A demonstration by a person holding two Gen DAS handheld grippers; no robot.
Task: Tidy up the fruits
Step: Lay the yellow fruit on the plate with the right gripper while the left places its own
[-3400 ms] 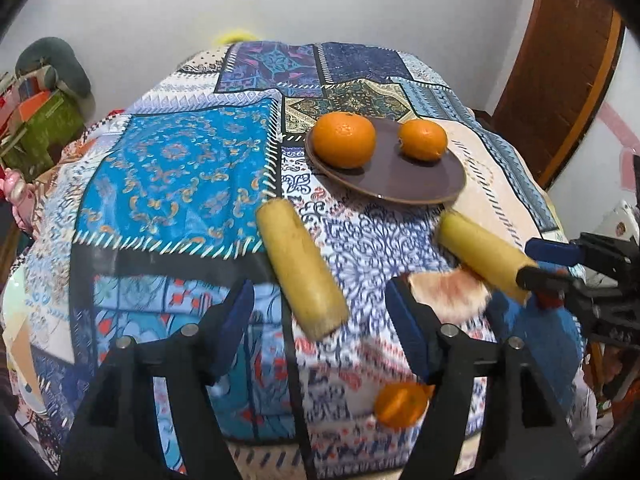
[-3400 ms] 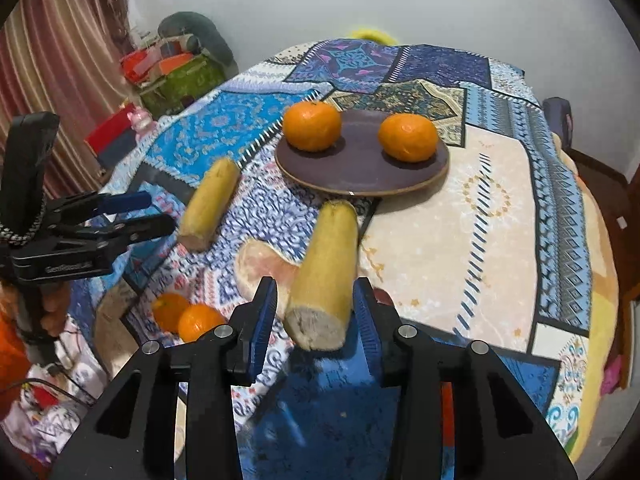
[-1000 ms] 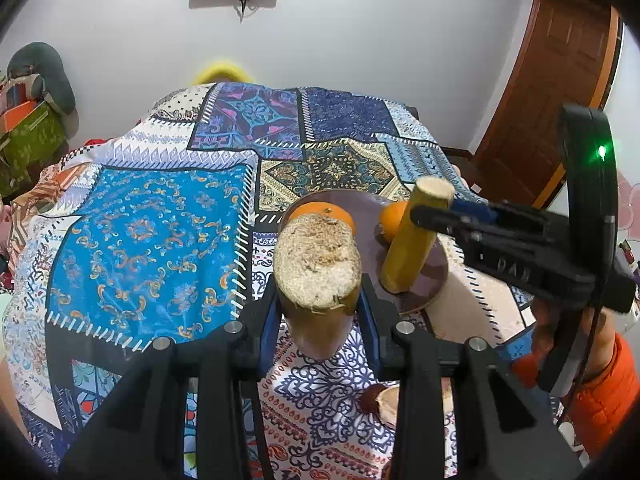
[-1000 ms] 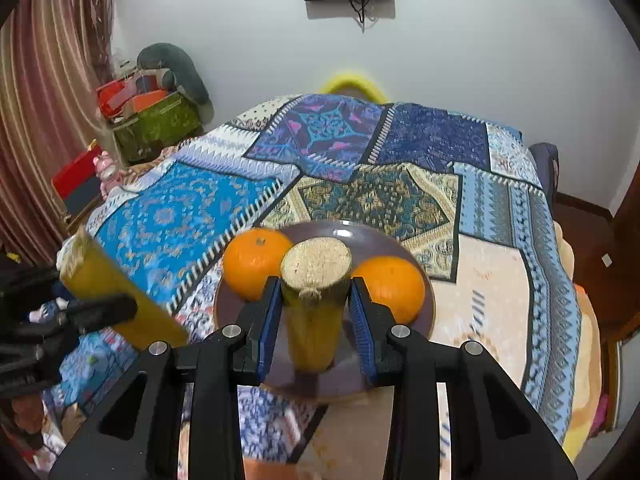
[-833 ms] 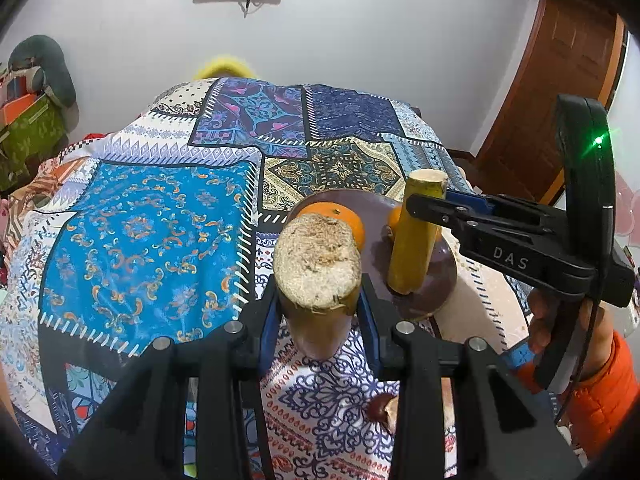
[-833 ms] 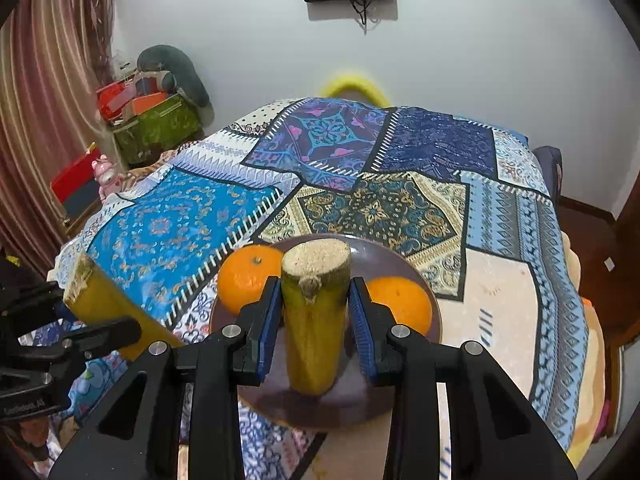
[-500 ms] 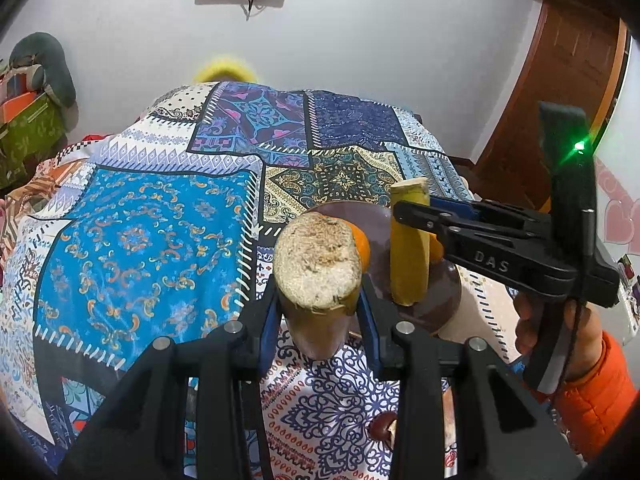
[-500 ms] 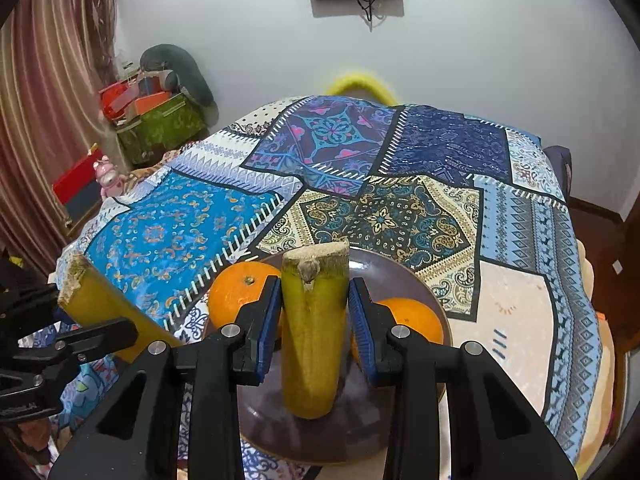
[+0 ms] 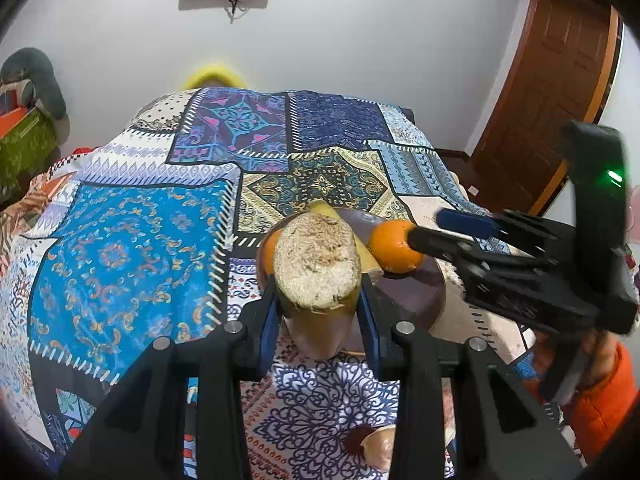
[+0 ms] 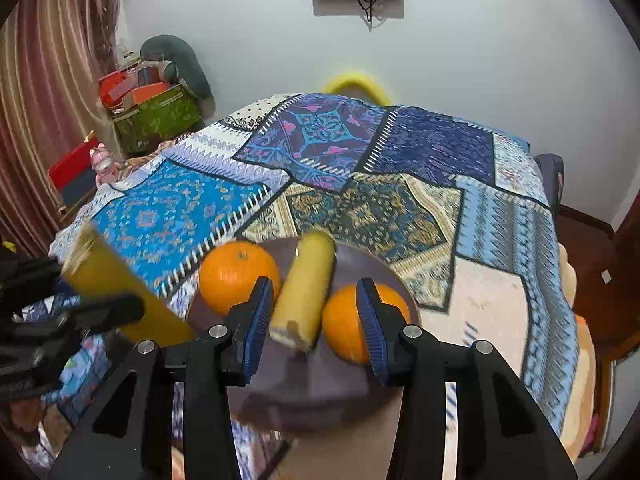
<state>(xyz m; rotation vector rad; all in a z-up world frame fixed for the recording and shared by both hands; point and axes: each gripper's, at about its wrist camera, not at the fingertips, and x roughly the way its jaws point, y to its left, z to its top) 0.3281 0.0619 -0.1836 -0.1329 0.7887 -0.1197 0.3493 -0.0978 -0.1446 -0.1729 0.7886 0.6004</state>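
Note:
My left gripper point(image 9: 318, 316) is shut on a yellow stalk piece point(image 9: 316, 268), held upright near the brown plate point(image 9: 412, 300); it also shows at the left in the right wrist view point(image 10: 116, 300). My right gripper point(image 10: 312, 320) is open above the plate point(image 10: 304, 388). A second yellow stalk piece point(image 10: 306, 292) lies on the plate between two oranges point(image 10: 238, 276) point(image 10: 352, 324). The right gripper shows in the left wrist view point(image 9: 440, 232), beside an orange point(image 9: 394, 246).
The plate sits on a bed with a patchwork cover point(image 10: 360, 168). A pale fruit piece point(image 9: 380, 446) lies near the bed's front edge. Boxes point(image 10: 156, 108) stand by the wall at left. A wooden door point(image 9: 560, 92) is at right.
My right gripper opened and let go of its stalk piece, which now lies on the plate between the oranges. My left gripper still holds its piece, now closer to the plate.

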